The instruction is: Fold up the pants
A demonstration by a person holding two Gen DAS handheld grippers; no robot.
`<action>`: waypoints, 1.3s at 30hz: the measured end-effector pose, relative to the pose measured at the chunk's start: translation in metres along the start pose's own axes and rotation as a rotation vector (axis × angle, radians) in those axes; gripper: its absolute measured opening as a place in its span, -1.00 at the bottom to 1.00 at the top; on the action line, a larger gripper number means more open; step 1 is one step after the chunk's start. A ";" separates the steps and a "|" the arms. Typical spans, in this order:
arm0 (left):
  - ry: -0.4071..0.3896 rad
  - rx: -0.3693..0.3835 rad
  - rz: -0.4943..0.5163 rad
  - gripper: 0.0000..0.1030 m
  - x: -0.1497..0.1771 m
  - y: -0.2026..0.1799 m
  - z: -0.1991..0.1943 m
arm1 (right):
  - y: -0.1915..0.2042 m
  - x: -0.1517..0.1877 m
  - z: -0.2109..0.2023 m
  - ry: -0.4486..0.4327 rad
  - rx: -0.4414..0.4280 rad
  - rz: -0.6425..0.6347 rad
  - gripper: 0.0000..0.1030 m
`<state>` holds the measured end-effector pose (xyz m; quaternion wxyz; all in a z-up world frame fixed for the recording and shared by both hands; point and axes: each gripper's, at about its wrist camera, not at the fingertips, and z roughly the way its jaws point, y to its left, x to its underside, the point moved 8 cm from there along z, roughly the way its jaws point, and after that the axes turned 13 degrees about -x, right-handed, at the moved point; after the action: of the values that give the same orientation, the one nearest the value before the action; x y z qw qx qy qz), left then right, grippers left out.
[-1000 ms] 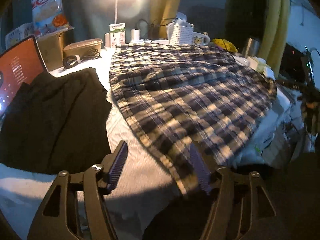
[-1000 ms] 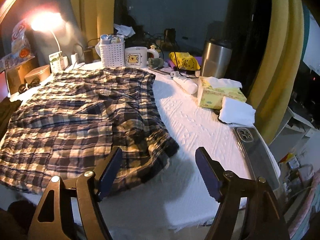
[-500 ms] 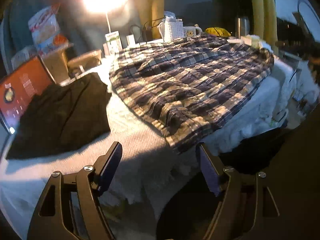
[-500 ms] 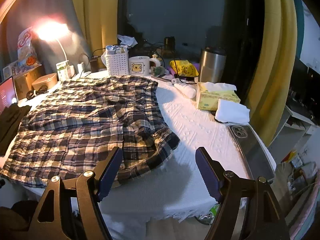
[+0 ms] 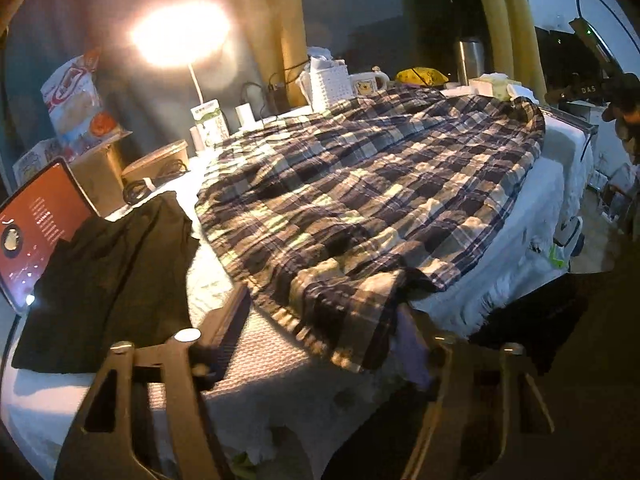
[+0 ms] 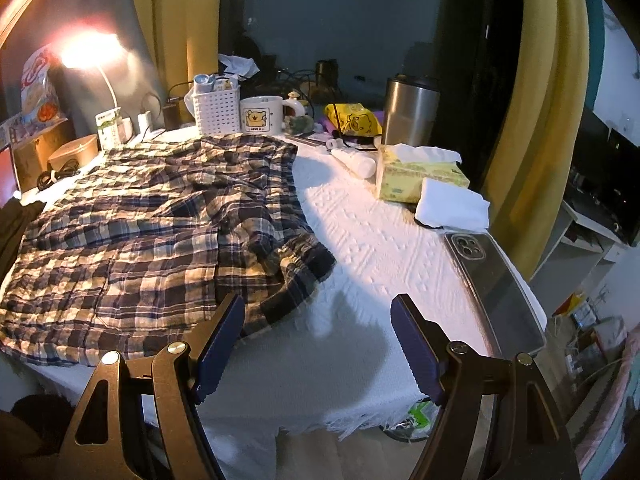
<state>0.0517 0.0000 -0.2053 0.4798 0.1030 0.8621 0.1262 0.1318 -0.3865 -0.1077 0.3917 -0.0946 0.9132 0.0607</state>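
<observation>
Left hand-held gripper (image 5: 320, 344) advanced; pants (image 5: 360, 208) hem hides fingertip (blurred).

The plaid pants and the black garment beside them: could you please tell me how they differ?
The plaid pants are checked; the black garment is plain dark. The pants cover more of the table than the garment. The pants' near corner is bunched; the garment looks smoother. Both lie on the white cloth.

The left wrist view looks from low at the table's (image 5: 560, 168) near edge, close over one end of the plaid pants (image 5: 360, 200), facing the lamp (image 5: 180, 36) at the far left corner. The right wrist view sits higher off the same edge, facing the far right corner. Both share the pants (image 6: 152, 232), lamp (image 6: 90, 48) and mug (image 6: 262, 114).
</observation>
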 end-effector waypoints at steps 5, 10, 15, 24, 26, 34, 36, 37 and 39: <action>0.021 0.036 -0.010 -0.51 0.003 -0.004 0.004 | 0.001 0.001 0.001 0.002 -0.004 -0.003 0.50; 0.037 0.049 -0.036 -0.86 0.002 0.000 0.006 | 0.004 0.003 0.002 0.002 -0.035 -0.012 0.50; 0.039 0.081 -0.120 -0.91 -0.004 0.012 0.003 | 0.002 0.005 0.005 0.014 -0.026 -0.024 0.50; 0.050 0.115 -0.229 -0.92 -0.027 0.031 -0.004 | -0.001 0.012 0.012 0.045 -0.001 -0.100 0.50; 0.049 0.109 -0.237 -0.92 -0.032 0.035 -0.005 | -0.003 0.017 0.019 0.070 0.013 -0.137 0.50; 0.104 0.109 -0.270 -0.92 -0.034 0.049 0.002 | 0.002 0.022 0.050 0.088 0.048 -0.365 0.50; 0.112 0.105 -0.272 -0.92 -0.033 0.051 0.002 | 0.007 0.016 0.057 0.083 0.040 -0.397 0.50; 0.115 0.105 -0.272 -0.92 -0.033 0.051 0.002 | 0.010 0.014 0.059 0.077 0.031 -0.405 0.50; 0.119 0.104 -0.272 -0.92 -0.033 0.050 0.002 | 0.015 0.008 0.064 0.061 -0.003 -0.417 0.50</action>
<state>0.0728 0.0375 -0.1644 0.4343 0.0024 0.9005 0.0211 0.1677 -0.3609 -0.1572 0.3678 -0.2839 0.8852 -0.0233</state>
